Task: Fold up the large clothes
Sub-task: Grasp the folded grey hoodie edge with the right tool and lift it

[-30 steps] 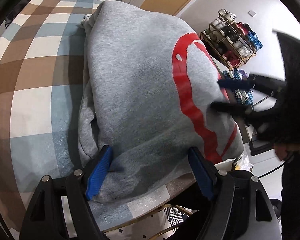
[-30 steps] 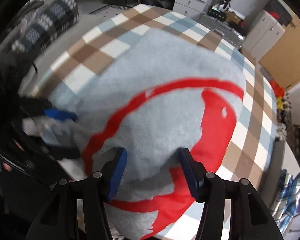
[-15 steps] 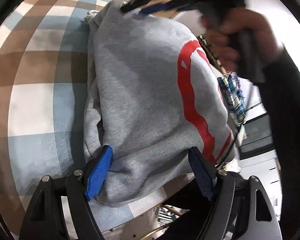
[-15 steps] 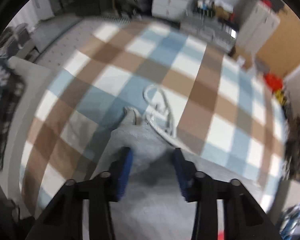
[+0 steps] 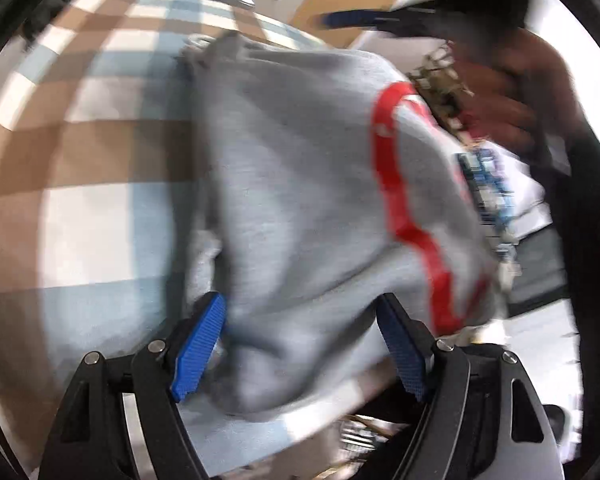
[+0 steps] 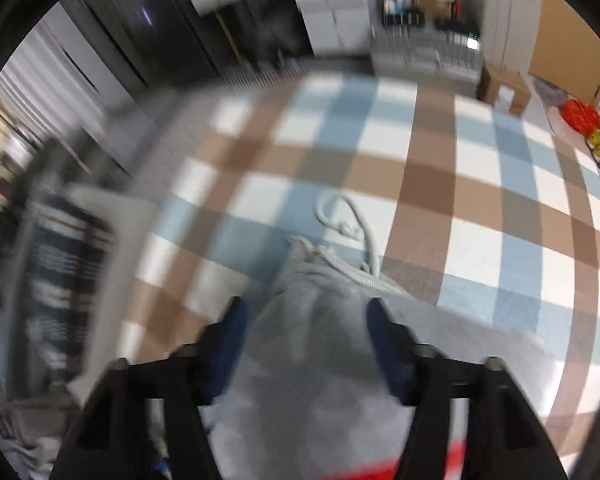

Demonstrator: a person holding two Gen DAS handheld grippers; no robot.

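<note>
- My left claw (image 5: 300, 344) stands wide, and a thick folded bulge of the grey sweatshirt (image 5: 300, 184) fills the gap between its blue pads (image 5: 198, 348). The picture is blurred, so I cannot tell whether the pads press on the cloth or only flank it.
- From that bulge the sweatshirt runs away from me, up the middle of the left view, with a curved red print (image 5: 396, 184) along its right side.
- My right claw (image 6: 304, 340) has just been opening; its jaws now stand well apart, with the far end of the sweatshirt (image 6: 316, 344) between them. A gap shows between the left pad and the cloth; it grips nothing.
- Just beyond the right claw's tips, the white drawstring (image 6: 356, 232) lies looped on the cloth.
- The whole garment rests on a checked tablecloth (image 6: 480, 184) of brown, pale blue and white squares.
- At the top right of the left view, my right hand (image 5: 504, 92) hangs over the sweatshirt's far edge.
</note>
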